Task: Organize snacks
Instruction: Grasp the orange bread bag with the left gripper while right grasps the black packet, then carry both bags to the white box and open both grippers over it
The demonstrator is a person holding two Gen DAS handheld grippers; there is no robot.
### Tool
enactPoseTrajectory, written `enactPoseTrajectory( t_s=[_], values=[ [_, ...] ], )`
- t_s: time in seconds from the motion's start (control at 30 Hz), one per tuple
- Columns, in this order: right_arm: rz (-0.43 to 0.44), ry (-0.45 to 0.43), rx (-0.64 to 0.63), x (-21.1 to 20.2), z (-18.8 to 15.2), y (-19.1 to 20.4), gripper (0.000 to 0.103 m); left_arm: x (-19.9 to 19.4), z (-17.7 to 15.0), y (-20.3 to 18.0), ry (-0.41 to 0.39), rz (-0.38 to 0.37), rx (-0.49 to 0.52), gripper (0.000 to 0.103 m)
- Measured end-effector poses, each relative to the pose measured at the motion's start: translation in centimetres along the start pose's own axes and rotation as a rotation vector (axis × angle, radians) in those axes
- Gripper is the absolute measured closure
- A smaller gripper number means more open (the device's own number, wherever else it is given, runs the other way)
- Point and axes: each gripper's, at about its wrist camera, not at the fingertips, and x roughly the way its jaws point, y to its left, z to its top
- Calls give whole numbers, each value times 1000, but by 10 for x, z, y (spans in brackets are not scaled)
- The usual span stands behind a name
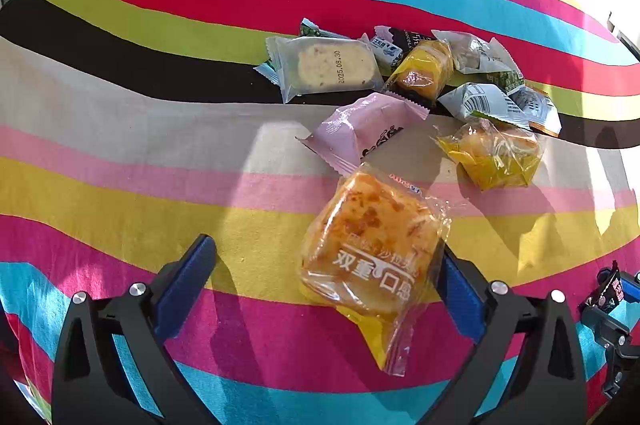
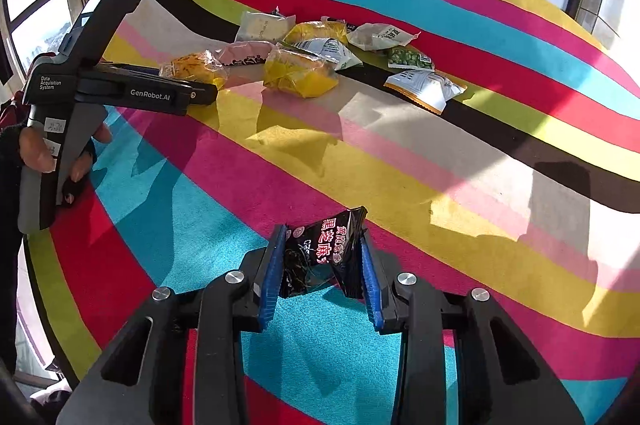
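Room: windows and curtains all round the back, bright sun throwing hard shadows over everything
Tablecloth (image 1: pixel 120 129): striped in pink, yellow, teal, red, black and beige, covers the whole surface in both views
Snack pile (image 2: pixel 320 53): loose heap of small wrapped snacks out in the middle of the cloth, mostly on the black and beige stripes, well apart from the right gripper
Left gripper (image 1: pixel 324 277): fingers spread wide, blue pads on either side of the bread packet; the right-hand pad looks to be touching the wrapper's edge, the other pad is well clear, so nothing is squeezed. From the right wrist you can see a hand (image 2: pixel 44 153) on its handle
Right gripper (image 2: pixel 322 261): fingers pulled in close and pinching the black packet from both sides, just above the teal stripe
Bread packet (image 1: pixel 372 253): clear wrapper with golden bread and white lettering, lying at the near edge of the pile on the yellow and pink stripes
Pale cake packet (image 1: pixel 328 69): frosted wrapper with a printed date, at the far left of the heap
Pink packet (image 1: pixel 360 129): just beyond the bread packet, touching it
Black packet (image 2: pixel 320 257): crinkled, red and white characters, pinned between the right gripper's pads
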Motion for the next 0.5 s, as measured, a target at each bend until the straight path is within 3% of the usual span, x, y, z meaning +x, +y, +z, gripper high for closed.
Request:
enactPoseTrajectory(
  t_s=[0.23, 0.27, 0.3, 0.37, 0.5],
  values=[
    [56, -9, 98, -5, -9, -9, 72, -2, -1, -1, -6, -1, 5, 3],
    [73, -11, 118, -5, -10, -12, 72, -1, 1, -5, -20, -10, 20, 13],
    [78, -11, 123, -5, -10, -13, 72, -5, 0, -9, -40, -24, 45, 31],
    [63, -10, 111, -5, -10, -9, 72, -11, -5, -18, -70, -48, 106, 52],
    [18, -5, 87, -4, -9, -1, 72, -15, -9, -18, -74, -59, 111, 55]
  ],
)
